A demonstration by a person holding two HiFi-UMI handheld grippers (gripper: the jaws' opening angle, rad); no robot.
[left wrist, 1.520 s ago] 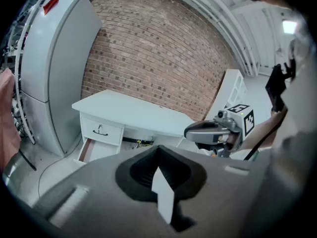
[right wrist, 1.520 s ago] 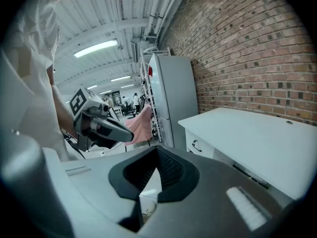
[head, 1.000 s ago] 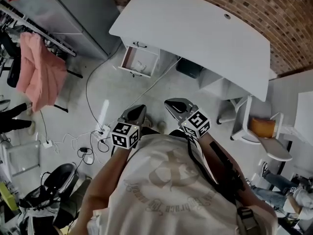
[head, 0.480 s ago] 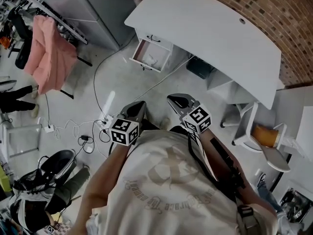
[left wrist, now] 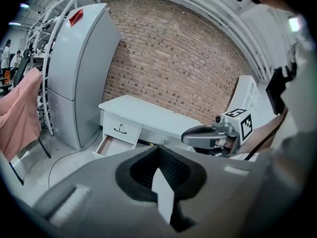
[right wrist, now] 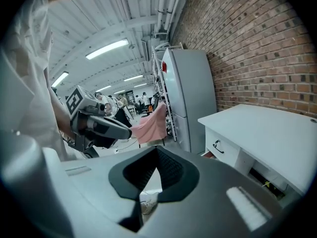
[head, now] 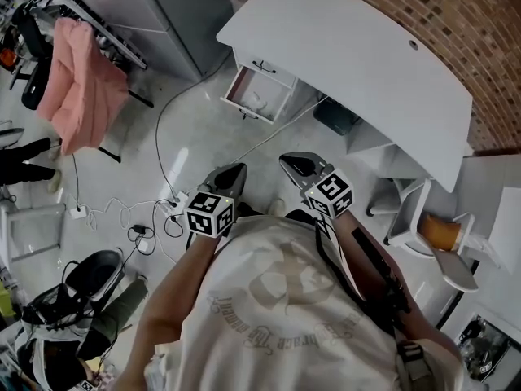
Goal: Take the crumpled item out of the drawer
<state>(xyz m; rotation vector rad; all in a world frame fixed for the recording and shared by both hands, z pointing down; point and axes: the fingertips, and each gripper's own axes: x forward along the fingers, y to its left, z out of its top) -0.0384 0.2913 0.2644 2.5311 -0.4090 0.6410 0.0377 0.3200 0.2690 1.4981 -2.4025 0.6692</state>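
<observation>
A white desk stands against the brick wall, and its lower drawer is pulled open over the floor. Something small, white and crumpled lies inside it. Both grippers are held in front of the person's chest, well short of the desk. In the head view the left gripper and the right gripper point toward the drawer. The left gripper has its jaws together with nothing in them, and the open drawer shows beyond it. The right gripper is shut and empty too.
A tall grey cabinet stands left of the desk. A pink garment hangs on a rack. Cables and a power strip lie on the floor near the person's feet. A black bin sits under the desk, a white chair at the right.
The view has shifted: the desk and its open drawer now sit further right and slightly nearer. Both grippers have travelled with the person toward the desk, still shut.
</observation>
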